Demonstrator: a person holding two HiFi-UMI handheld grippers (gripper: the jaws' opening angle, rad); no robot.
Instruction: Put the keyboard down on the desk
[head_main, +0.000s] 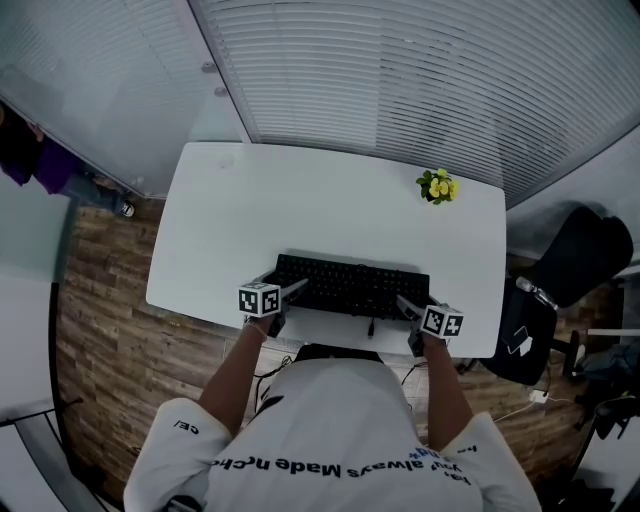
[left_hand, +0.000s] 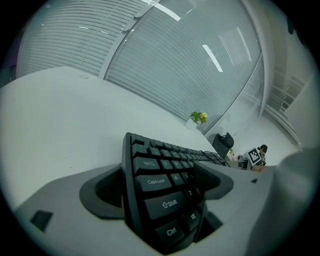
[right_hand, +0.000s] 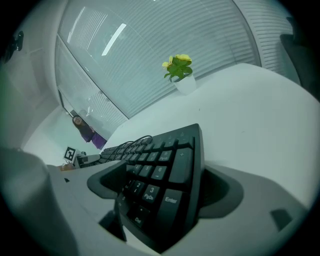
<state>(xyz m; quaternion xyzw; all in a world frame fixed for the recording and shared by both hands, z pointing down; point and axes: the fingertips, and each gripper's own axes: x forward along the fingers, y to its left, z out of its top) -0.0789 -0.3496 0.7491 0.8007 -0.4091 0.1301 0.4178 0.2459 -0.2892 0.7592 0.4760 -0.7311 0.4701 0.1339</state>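
Note:
A black keyboard (head_main: 350, 285) lies flat on the white desk (head_main: 300, 200), near its front edge. My left gripper (head_main: 290, 290) reaches over the keyboard's left end, my right gripper (head_main: 408, 305) over its right end. In the left gripper view the Ctrl and Shift end of the keyboard (left_hand: 165, 200) sits between the wide jaws of the left gripper (left_hand: 160, 195), with a gap at the lower pad. In the right gripper view the number-pad end (right_hand: 160, 185) sits between the spread jaws of the right gripper (right_hand: 165, 195) in the same way. Both grippers are open.
A small pot of yellow flowers (head_main: 437, 186) stands at the desk's back right corner. A black office chair (head_main: 580, 260) is to the right of the desk. A person (head_main: 40, 160) stands at the far left. Window blinds (head_main: 420, 70) run behind the desk.

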